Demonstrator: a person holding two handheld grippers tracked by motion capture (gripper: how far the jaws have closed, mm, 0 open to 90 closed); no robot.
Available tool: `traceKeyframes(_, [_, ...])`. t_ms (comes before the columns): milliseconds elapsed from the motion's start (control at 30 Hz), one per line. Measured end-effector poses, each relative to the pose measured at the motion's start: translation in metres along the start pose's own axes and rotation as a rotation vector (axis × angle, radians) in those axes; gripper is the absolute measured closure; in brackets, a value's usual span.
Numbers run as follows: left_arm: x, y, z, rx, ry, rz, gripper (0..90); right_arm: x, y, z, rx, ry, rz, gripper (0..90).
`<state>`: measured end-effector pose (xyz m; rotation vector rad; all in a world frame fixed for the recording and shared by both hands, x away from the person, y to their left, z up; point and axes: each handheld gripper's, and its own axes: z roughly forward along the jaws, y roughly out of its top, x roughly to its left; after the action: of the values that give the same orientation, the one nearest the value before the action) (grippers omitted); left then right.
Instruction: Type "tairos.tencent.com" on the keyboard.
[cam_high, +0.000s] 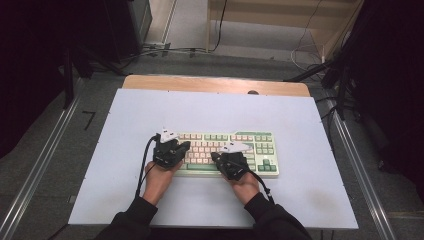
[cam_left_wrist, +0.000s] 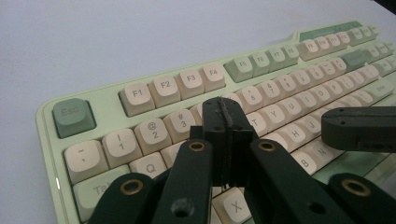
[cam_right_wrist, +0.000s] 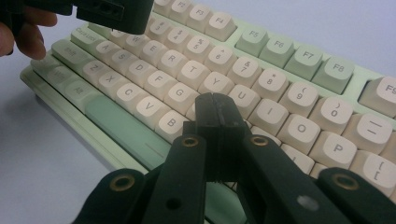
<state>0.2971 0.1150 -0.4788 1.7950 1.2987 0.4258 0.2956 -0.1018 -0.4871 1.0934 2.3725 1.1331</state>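
I see the pale green keyboard (cam_high: 227, 153) lying on the white table mat (cam_high: 125, 125), near the person's edge and slightly right of centre. My left gripper (cam_high: 171, 146) hovers over the keyboard's left end; in the left gripper view its jaws are pressed together with nothing between them, their tip above the number row near the 4 key (cam_left_wrist: 205, 111). My right gripper (cam_high: 230, 154) sits over the middle keys, jaws likewise together and empty, tip over the H key region beside the B key (cam_right_wrist: 172, 122) and green space bar (cam_right_wrist: 123, 130).
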Motion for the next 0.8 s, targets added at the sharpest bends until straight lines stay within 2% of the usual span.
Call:
traceKeyframes(367, [0.000,0.000,0.000,0.002,0.000,0.000,90.0,0.003,0.000,0.002,0.003,0.006,-0.012,87.5])
traceKeyframes(500, [0.000,0.000,0.000,0.002,0.001,0.000,90.0,0.003,-0.003,0.006,0.020,0.006,-0.022,87.5])
traceKeyframes(800, [-0.001,0.000,0.000,-0.002,0.001,0.001,90.0,0.000,0.002,-0.004,-0.018,0.011,-0.004,87.5])
